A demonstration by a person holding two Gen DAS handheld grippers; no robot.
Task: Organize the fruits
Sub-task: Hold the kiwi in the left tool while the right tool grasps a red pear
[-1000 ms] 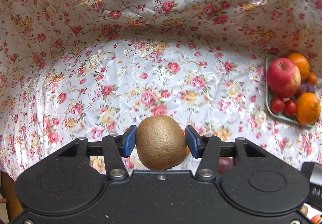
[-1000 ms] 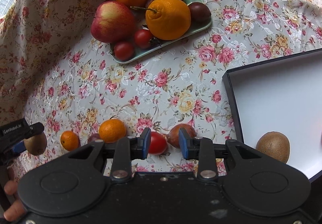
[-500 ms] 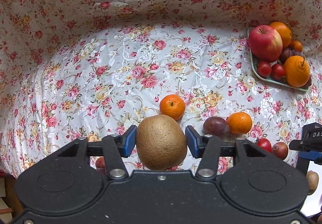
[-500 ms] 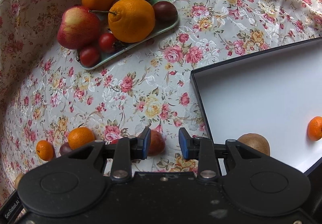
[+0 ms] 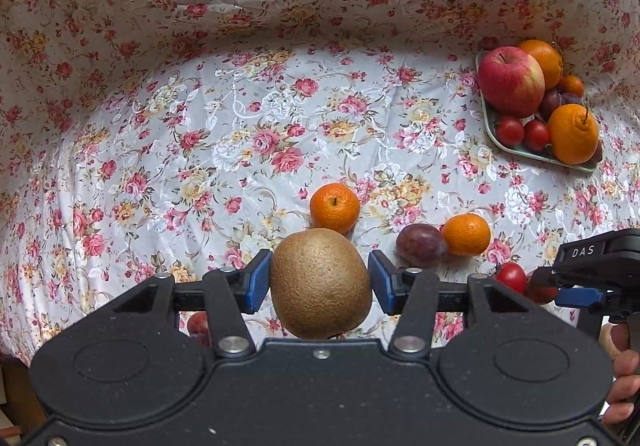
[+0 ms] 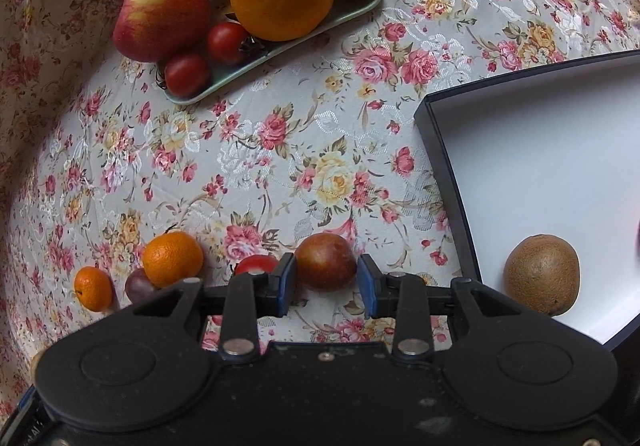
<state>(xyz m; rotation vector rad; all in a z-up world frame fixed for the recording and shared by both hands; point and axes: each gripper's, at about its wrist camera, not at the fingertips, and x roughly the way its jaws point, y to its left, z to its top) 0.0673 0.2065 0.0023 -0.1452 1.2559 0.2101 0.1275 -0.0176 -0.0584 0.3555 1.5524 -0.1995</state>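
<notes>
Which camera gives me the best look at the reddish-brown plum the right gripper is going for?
The right wrist view: the reddish-brown plum lies on the cloth unobstructed, between the opening pads of the right gripper. The left wrist view shows only a sliver of it, behind the right gripper's finger.

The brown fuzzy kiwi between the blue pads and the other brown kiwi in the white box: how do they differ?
The held kiwi is clamped in the left gripper, above the floral tablecloth; the boxed kiwi lies free on the floor of the white box with the dark rim. The held one has blue pads at both sides; nothing touches the boxed one. Both are brown, fuzzy and oval.
</notes>
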